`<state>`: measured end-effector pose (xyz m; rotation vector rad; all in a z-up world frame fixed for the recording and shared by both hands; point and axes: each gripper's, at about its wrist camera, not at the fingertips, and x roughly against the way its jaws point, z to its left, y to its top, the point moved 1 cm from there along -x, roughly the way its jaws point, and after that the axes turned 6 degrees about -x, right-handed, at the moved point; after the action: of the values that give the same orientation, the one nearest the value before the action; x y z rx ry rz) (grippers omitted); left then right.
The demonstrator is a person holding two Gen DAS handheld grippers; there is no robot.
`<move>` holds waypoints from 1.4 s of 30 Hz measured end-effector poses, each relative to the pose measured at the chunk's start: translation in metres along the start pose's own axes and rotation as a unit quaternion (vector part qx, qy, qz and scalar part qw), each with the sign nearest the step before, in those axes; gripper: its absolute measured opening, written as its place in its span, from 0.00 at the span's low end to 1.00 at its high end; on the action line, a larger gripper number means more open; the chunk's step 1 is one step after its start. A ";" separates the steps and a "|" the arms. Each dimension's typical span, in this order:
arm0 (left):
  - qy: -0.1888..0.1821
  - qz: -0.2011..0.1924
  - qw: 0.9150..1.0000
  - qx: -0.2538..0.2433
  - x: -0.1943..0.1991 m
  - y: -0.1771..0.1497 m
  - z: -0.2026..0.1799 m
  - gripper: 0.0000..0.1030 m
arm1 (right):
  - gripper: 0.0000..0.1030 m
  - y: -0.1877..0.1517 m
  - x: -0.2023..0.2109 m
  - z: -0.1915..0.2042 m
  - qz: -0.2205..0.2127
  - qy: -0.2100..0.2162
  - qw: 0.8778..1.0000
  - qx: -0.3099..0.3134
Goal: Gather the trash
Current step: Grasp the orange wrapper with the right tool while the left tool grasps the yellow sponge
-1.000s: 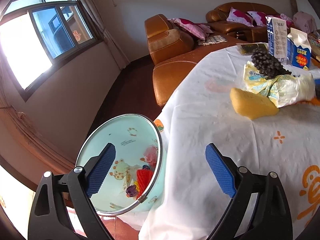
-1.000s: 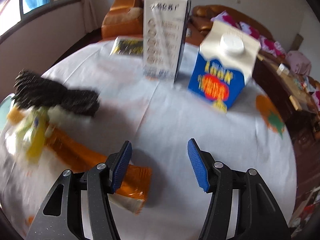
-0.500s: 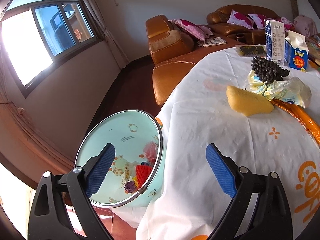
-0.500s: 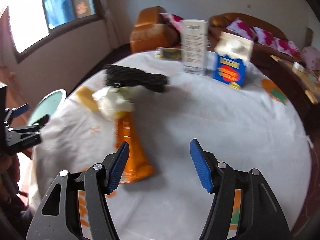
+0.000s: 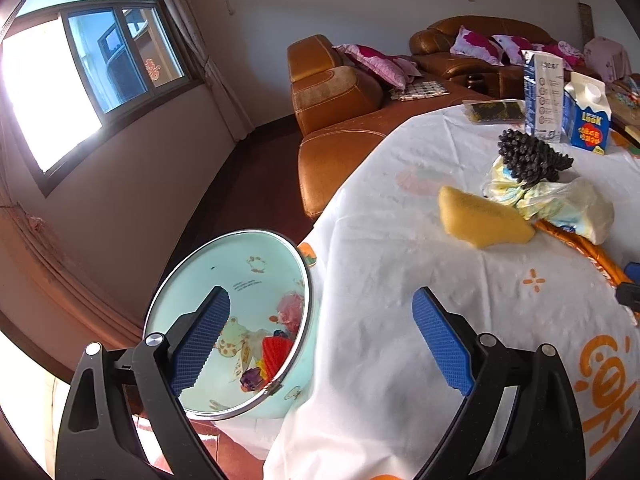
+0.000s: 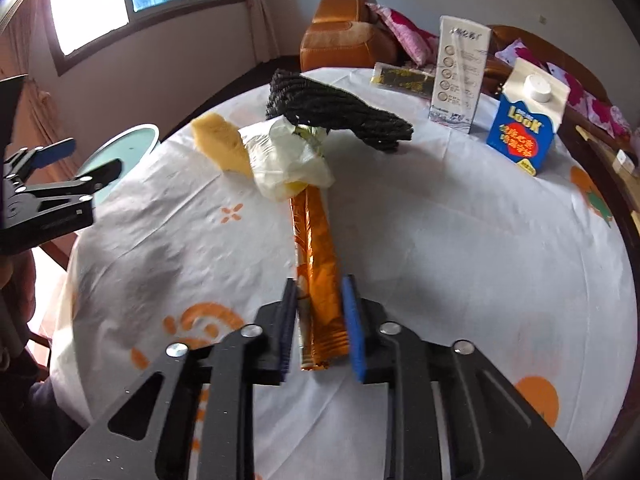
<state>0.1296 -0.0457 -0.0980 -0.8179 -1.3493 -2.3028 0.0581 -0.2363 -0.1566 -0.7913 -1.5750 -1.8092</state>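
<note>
Right gripper point(image 6: 319, 320): jaws, wide a moment ago, now narrowed around the near end of the orange wrapper point(image 6: 316, 264) on the table point(image 6: 460, 248). Left gripper point(image 5: 320, 344): wide, empty, beside the bin point(image 5: 224, 280). Pickup seems begun.

- The left gripper point(image 5: 318, 332) is hovering with its blue ribbed pads wide apart, holding nothing.
- A pale blue round metal-rimmed bin point(image 5: 224, 264) is sitting just beside the edge of the white-clothed round table point(image 5: 384, 320), with colourful scraps lying inside.
- A yellow sponge wedge point(image 5: 482, 220) is lying on the cloth, touching a crumpled pale plastic bag point(image 5: 576, 208).
- A black knobbly bunch point(image 5: 528, 158) is resting on that bag.
- A long orange foil wrapper point(image 5: 580, 246) is sticking out from under the bag.
- Two cartons are standing near the far edge, one tall and white point(image 5: 544, 96), one blue point(image 5: 586, 118).
</note>
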 end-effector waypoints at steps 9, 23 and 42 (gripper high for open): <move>-0.012 -0.005 1.000 -0.014 0.004 0.009 -0.021 0.88 | 0.12 -0.029 0.041 -0.043 -0.037 -0.039 0.997 -0.059; -0.029 -0.020 0.999 -0.027 -0.006 0.050 -0.056 0.89 | 0.12 -0.046 0.057 -0.029 -0.056 -0.011 0.997 -0.049; -0.142 0.019 0.990 -0.018 -0.028 0.054 -0.064 0.13 | 0.12 -0.054 0.060 -0.022 -0.068 -0.013 0.997 -0.041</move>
<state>0.1618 -0.1274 -0.1042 -1.2096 -1.3938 -2.2502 -0.0232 -0.2558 -0.1471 -0.7631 -1.6138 -1.9803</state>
